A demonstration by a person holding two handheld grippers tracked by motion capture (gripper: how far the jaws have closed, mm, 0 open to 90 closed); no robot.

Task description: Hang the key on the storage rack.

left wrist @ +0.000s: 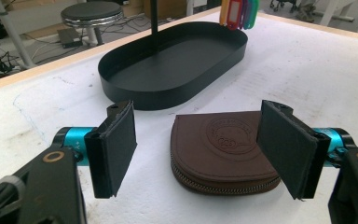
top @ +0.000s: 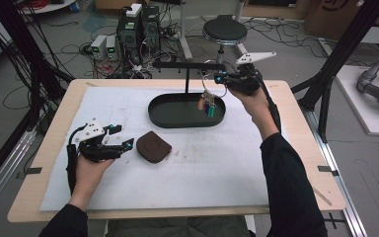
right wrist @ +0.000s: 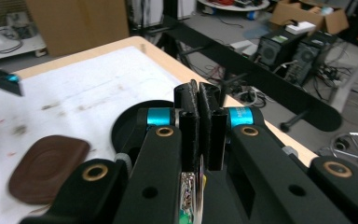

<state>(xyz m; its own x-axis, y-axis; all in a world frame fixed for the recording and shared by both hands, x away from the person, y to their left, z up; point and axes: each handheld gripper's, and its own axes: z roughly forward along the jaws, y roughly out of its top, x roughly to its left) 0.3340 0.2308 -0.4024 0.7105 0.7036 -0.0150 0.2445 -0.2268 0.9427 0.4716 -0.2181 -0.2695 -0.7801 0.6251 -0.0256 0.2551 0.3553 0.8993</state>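
A brown leather zip pouch (top: 153, 146) lies flat on the white mat, left of centre. My left gripper (top: 121, 137) stands open just left of it; in the left gripper view the pouch (left wrist: 223, 151) lies between and beyond the two pads (left wrist: 116, 147). My right gripper (top: 222, 78) is held above the right end of the black oval tray (top: 164, 117), shut on a key ring. A bunch of keys with coloured tags (top: 207, 102) hangs from it over the tray. In the right gripper view the jaws are pressed together on the metal ring (right wrist: 199, 172).
A black T-shaped stand (top: 187, 66) rises from the tray's back. The mat (top: 202, 173) covers most of the wooden table. A stool (top: 224, 30), computers and cables are on the floor beyond the far edge.
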